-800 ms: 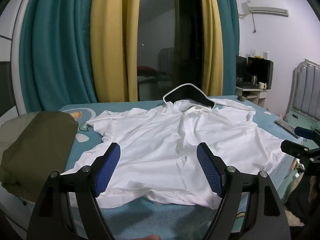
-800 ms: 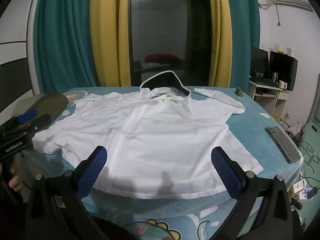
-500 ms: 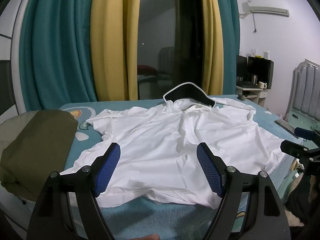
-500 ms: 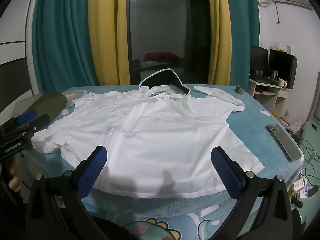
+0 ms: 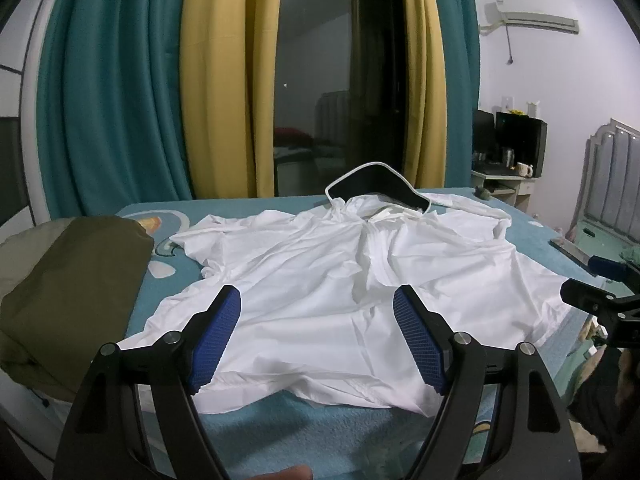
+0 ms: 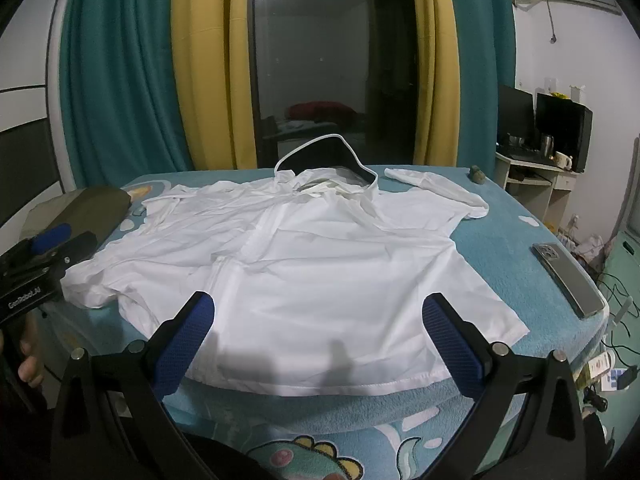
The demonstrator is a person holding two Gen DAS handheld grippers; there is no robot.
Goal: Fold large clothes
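Note:
A large white hooded jacket (image 5: 340, 276) lies spread flat on a blue bed (image 5: 328, 420), its dark-lined hood (image 5: 376, 188) at the far end and its hem toward me. In the right wrist view the same jacket (image 6: 320, 264) shows a sleeve (image 6: 440, 192) stretched out to the far right. My left gripper (image 5: 318, 300) hovers open above the near left part of the hem, nothing between its blue pads. My right gripper (image 6: 318, 308) hangs open over the near hem, also holding nothing. Each gripper shows at the edge of the other's view.
A folded olive-green garment (image 5: 68, 280) lies on the bed's left side. A phone (image 6: 568, 280) rests near the right edge of the bed. A small dark object (image 6: 477, 174) sits at the far right corner. Curtains and a dark window stand behind; a desk (image 6: 536, 176) is at the right.

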